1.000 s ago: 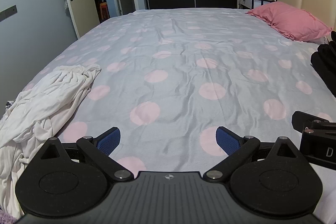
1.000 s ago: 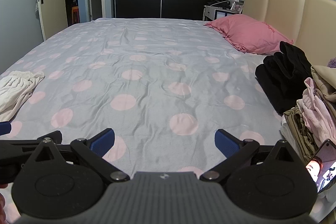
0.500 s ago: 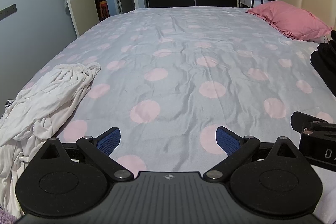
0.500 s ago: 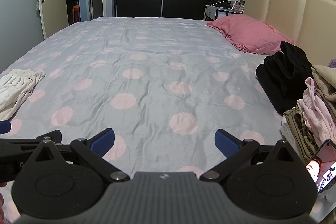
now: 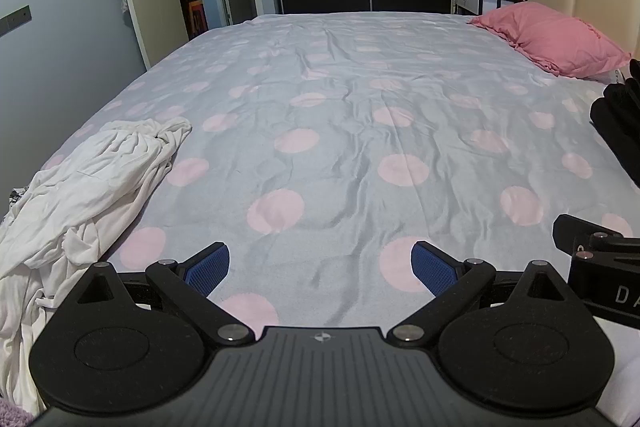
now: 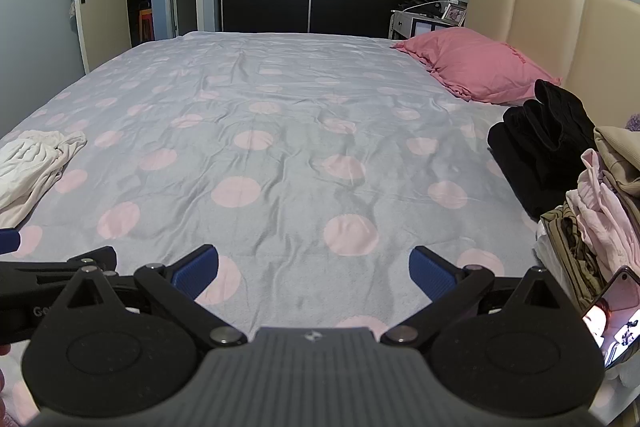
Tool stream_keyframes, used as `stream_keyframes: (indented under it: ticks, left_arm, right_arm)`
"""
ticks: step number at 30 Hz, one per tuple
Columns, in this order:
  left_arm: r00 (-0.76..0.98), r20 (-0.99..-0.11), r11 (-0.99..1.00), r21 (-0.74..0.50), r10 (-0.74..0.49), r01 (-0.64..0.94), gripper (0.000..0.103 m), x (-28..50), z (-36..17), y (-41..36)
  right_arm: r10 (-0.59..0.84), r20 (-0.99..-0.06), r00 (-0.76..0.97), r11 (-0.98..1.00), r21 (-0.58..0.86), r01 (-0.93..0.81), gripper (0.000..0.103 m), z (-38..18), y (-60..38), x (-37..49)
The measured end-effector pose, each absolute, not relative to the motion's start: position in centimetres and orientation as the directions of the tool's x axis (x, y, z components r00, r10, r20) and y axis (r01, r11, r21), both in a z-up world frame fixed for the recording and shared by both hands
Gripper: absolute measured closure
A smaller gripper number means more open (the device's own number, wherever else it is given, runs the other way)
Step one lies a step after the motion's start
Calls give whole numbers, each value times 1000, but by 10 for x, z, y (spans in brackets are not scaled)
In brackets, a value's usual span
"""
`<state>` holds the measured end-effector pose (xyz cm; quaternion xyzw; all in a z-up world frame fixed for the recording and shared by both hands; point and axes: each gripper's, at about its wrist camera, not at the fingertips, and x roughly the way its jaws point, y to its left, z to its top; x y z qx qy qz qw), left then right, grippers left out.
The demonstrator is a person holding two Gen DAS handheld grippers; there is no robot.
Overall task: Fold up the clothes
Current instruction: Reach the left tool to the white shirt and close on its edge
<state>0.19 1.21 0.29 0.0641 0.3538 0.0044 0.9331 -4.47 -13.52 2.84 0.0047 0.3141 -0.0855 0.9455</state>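
Left wrist view. Your left gripper [image 5: 320, 263] hangs over the polka-dot bedspread [image 5: 360, 131], jaws spread wide, nothing between the blue pads [image 5: 208, 269]. The white garment [image 5: 92, 187] lies crumpled at 9 to 10 o'clock from the jaws, well off their line, trailing over the bed's edge toward 8 o'clock. Risk: if you close on a single loose ridge, you will likely lift one layer only and drag the bundle into a worse tangle; the part hanging off the edge could pull the rest to the floor. The right gripper's body shows at 3 o'clock.

Right wrist view. Your right gripper [image 6: 314, 267] is likewise spread open and empty, above bare bedspread. The white garment sits far off at 9 o'clock, well apart from these jaws. A black garment [image 6: 548, 143] lies at 2 o'clock, and a mixed pile of clothes [image 6: 600, 203] at 3 o'clock, near the right finger. A phone [image 6: 612, 311] leans just beside the pile at 4 o'clock. Risk: a sweep rightward could topple the pile or knock the phone. The pink pillow [image 6: 476, 67] sits at 1 o'clock, clear of any work.
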Motion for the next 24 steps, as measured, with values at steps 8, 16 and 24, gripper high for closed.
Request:
stream_keyframes:
  ticks: [8,16,24]
  left_arm:
    - [747,-662,992,124,56,36,3,1,3,13]
    - [733,-679,989,137,48,62,6,14,-10,49]
    - [730,-658,949,312,184,43,18,53,-16,123]
  right_arm:
    - [-157,-596,787,986,-46,161,1,27,-135,-44]
    - [-112,-606,787,994,-63,93,1,11,-138,-45]
    - [-1,-666,746,999,-24,-21,1,-8,-141,-31]
